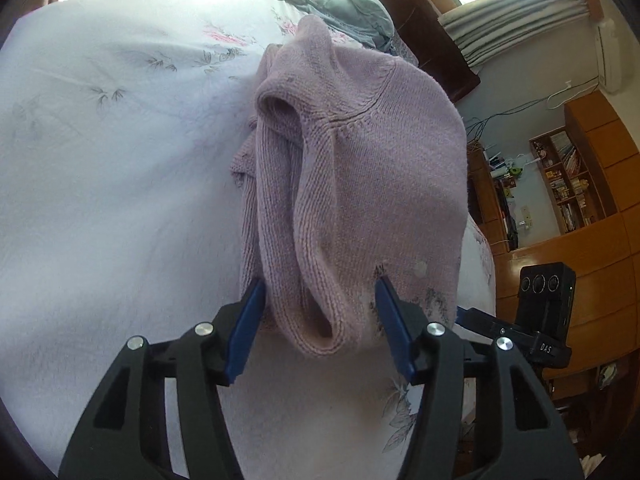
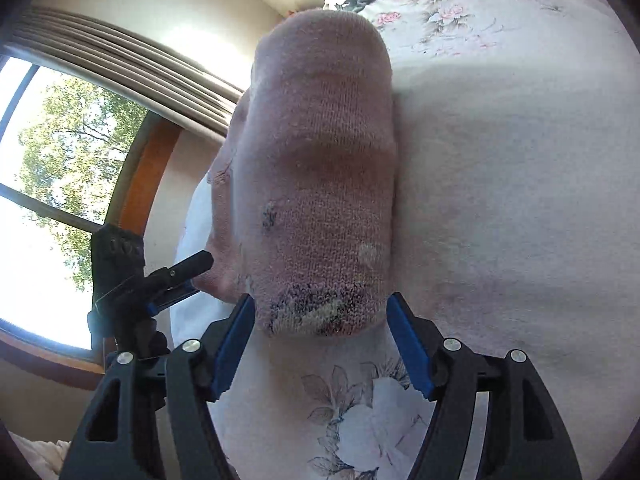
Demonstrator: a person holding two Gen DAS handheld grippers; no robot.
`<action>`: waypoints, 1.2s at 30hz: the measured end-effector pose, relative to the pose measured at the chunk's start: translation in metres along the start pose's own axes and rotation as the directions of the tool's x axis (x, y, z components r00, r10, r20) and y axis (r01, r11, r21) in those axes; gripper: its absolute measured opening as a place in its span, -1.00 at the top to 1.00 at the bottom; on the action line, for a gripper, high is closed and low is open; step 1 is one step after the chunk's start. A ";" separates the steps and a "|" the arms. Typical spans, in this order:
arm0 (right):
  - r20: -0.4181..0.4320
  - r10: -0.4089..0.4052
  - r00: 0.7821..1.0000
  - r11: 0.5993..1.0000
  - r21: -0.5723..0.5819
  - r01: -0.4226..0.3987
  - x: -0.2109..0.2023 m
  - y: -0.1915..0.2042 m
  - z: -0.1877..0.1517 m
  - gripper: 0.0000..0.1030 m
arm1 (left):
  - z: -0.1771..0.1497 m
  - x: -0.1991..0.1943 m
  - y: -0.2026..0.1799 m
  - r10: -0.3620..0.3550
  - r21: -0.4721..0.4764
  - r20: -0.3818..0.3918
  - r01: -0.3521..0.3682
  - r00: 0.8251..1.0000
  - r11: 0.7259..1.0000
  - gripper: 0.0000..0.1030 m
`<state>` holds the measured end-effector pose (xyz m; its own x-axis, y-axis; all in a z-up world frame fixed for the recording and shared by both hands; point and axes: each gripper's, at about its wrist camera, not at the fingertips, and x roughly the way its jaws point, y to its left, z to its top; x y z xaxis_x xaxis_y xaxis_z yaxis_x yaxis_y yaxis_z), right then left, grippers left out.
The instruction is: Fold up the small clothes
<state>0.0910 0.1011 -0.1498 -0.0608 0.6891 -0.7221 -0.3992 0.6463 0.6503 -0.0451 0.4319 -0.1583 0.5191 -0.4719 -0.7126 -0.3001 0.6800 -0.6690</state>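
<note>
A pink knitted sweater (image 1: 360, 168) lies bunched in thick folds on a white floral bedsheet (image 1: 120, 160). My left gripper (image 1: 320, 292) is open, its blue pads either side of a rolled fold at the sweater's near end, not clamped on it. In the right wrist view the same sweater (image 2: 320, 160) shows a dark patterned patch at its near edge. My right gripper (image 2: 320, 300) is open too and straddles that edge. The left gripper (image 2: 188, 272) appears beside the sweater's left side, and the right gripper (image 1: 532, 320) shows at the bed's right edge.
A grey-green garment (image 1: 340, 8) lies crumpled at the far end of the bed. The bed edge drops off toward wooden shelves and cabinets (image 1: 572, 184). A window with a wooden frame (image 2: 60, 168) and a pleated curtain (image 2: 132, 56) stand beyond the other side.
</note>
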 end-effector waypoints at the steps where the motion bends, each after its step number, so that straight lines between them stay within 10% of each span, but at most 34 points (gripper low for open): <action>1: -0.015 0.009 1.000 1.000 0.015 -0.009 0.008 -0.003 0.001 -0.29 | -0.002 0.004 0.003 0.025 -0.003 0.000 -0.025 1.000 1.000 0.16; 7: -0.030 -0.010 1.000 0.999 -0.039 0.009 0.002 0.005 0.004 0.53 | -0.002 -0.003 0.013 0.028 -0.021 0.004 -0.028 1.000 0.999 0.35; 16: -0.076 -0.135 0.988 0.990 -0.049 0.132 0.011 0.003 0.005 0.59 | -0.013 0.010 0.014 0.063 0.008 -0.012 -0.063 0.998 0.998 0.31; 20: -0.079 -0.124 0.989 0.991 -0.061 0.119 0.006 0.007 0.003 0.40 | -0.007 0.000 0.014 0.020 0.004 -0.022 -0.020 1.000 1.000 0.25; 24: -0.018 -0.102 0.995 0.989 -0.111 0.099 -0.018 0.018 0.006 0.04 | 0.013 -0.022 0.018 0.009 0.001 0.029 -0.009 1.000 1.000 -0.44; 28: 0.054 -0.084 0.995 0.985 -0.149 0.091 -0.040 0.033 0.023 -0.38 | 0.047 -0.028 0.031 -0.035 -0.029 0.057 0.037 0.998 0.999 -0.50; 36: 0.061 -0.040 0.997 0.993 -0.112 0.046 -0.030 0.035 0.058 -0.39 | 0.092 0.025 0.053 -0.195 -0.101 -0.018 0.192 0.981 0.976 -0.50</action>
<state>0.1319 0.1220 -0.0924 0.0114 0.6816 -0.7316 -0.5015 0.6369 0.5855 0.0260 0.5080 -0.1916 0.5530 -0.6054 -0.5724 -0.2745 0.5162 -0.8113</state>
